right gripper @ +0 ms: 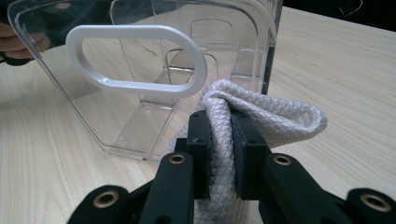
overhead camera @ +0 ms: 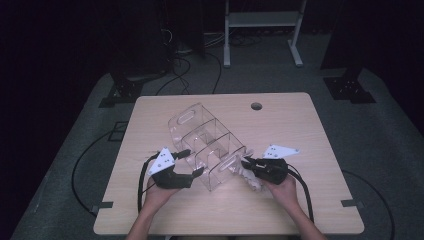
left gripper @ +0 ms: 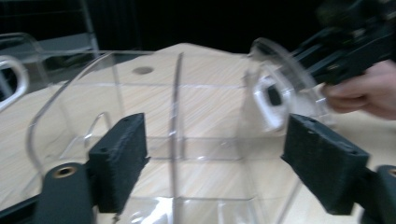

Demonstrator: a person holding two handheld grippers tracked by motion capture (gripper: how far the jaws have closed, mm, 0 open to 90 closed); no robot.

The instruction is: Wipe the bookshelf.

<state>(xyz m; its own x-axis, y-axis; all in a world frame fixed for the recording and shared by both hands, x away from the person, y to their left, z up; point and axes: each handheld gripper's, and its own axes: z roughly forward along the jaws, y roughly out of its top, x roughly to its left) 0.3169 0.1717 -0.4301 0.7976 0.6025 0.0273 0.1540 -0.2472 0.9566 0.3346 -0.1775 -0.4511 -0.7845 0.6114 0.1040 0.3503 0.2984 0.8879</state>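
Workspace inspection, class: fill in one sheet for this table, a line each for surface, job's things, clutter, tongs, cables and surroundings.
Surface: pale wood table, round hole near far edge.
Job's things: clear organizer with dividers and handle cut-outs, lying askew mid-table; white cloth.
Clutter: nothing seen.
Tongs: left tongs open, jaws either side of the organizer's wall; right tongs shut on the cloth, beside the organizer's end handle.
Cables: one black cable trails from each.
Surroundings: dark room, grey floor, white frame behind.

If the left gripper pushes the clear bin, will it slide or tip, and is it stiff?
The bin looks thin-walled, clear and empty, so probably light; on the smooth table it would likely slide. Its dividers suggest stiffness. The cloth looks floppy.
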